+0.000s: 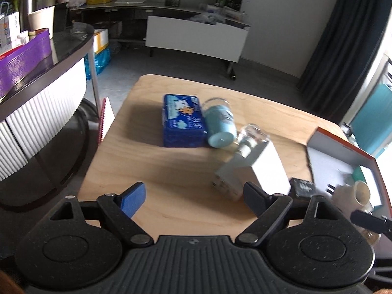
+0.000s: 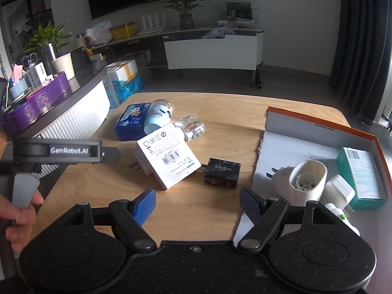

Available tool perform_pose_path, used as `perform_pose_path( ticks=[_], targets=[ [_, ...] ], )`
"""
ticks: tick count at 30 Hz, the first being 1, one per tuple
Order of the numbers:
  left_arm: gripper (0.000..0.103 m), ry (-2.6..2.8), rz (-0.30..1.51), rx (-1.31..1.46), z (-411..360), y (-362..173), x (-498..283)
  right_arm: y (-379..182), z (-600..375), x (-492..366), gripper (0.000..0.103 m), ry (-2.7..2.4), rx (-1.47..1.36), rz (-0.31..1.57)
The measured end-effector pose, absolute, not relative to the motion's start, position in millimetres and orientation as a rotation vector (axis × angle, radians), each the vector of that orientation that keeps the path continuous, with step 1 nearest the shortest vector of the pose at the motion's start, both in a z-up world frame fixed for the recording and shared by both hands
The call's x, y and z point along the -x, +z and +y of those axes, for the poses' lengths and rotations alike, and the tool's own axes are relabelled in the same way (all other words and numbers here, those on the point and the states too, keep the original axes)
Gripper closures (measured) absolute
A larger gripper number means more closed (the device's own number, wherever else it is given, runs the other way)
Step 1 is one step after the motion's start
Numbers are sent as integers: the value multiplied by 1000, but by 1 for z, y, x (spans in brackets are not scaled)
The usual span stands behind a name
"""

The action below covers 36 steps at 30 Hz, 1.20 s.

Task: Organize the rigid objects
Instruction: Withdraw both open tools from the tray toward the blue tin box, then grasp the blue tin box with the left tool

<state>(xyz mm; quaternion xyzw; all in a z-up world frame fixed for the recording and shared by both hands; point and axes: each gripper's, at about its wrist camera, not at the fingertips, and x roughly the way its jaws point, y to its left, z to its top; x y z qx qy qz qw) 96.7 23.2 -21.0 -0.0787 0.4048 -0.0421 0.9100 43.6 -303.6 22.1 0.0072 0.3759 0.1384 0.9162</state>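
On the wooden table (image 1: 171, 166) lie a blue tin (image 1: 182, 120), a light-blue cup on its side (image 1: 220, 125), a clear glass bottle (image 1: 252, 137), a white box (image 1: 252, 174) and a small black box (image 1: 302, 187). They also show in the right wrist view: blue tin (image 2: 132, 122), cup (image 2: 158, 118), bottle (image 2: 191, 126), white box (image 2: 169, 159), black box (image 2: 221, 171). An orange-rimmed box (image 2: 318, 127) at the right holds a white plug device (image 2: 306, 178) and a teal carton (image 2: 362, 178). My left gripper (image 1: 193, 199) is open and empty, near the white box. My right gripper (image 2: 198, 204) is open and empty, above the table's front.
A curved counter (image 1: 36, 93) with a purple box (image 1: 22, 61) stands left of the table. A low white cabinet (image 1: 196, 36) and shelf with plants are at the back wall. Dark curtains (image 1: 343, 36) hang at the right. The left gripper's body (image 2: 56, 152) crosses the right view's left side.
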Motion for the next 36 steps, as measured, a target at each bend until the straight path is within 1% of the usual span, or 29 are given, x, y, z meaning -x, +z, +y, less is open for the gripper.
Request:
perform_pose_path(
  ticks=[13, 20, 28, 34, 36],
  targets=[
    [13, -37, 854, 150, 35, -33, -119, 15, -280, -68, 12, 384, 45, 769],
    [9, 0, 837, 153, 41, -35, -158, 12, -271, -81, 11, 415, 67, 758],
    [4, -18, 834, 113, 25, -43, -206, 9, -278, -87, 11, 410, 45, 751],
    [5, -4, 867, 96, 24, -60, -223, 5, -285, -94, 11, 403, 30, 751],
    [7, 1, 851, 76, 23, -61, -223, 2, -284, -97, 11, 407, 38, 756]
  ],
)
